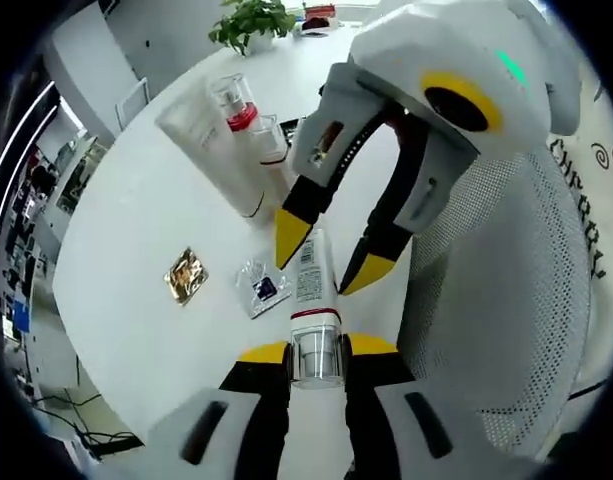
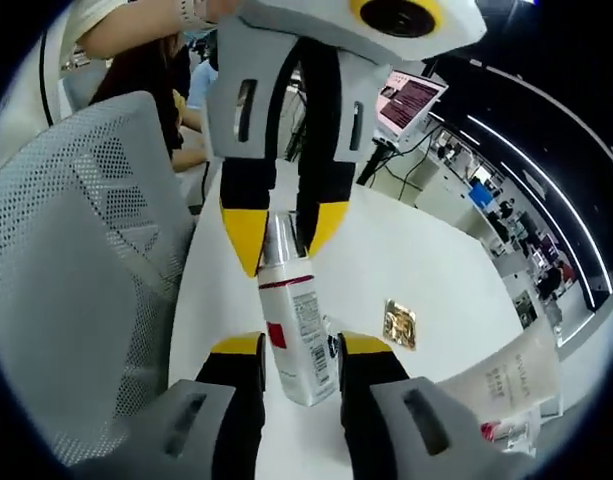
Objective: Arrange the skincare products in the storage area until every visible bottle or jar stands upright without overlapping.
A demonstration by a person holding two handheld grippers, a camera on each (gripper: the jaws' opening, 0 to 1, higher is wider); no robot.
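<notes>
A white tube with a red band and a silver cap (image 1: 313, 285) is held level above the white table (image 1: 136, 240). My left gripper (image 1: 317, 349) is shut on the silver cap. My right gripper (image 1: 331, 254) comes in from the upper right, and its yellow fingertips close on the tube's far end. In the right gripper view the same tube (image 2: 298, 335) lies between my right gripper's (image 2: 301, 345) jaws, with the left gripper (image 2: 283, 231) clamped on the cap from above. A large white tube (image 1: 211, 140) lies on the table beside a pump bottle with a red collar (image 1: 240, 110).
A gold sachet (image 1: 186, 273) and a clear sachet (image 1: 261, 288) lie flat on the table. A grey mesh chair (image 1: 506, 300) stands close at the right. A potted plant (image 1: 251, 22) is at the far edge. A person (image 2: 146, 45) sits beyond the chair (image 2: 76, 260).
</notes>
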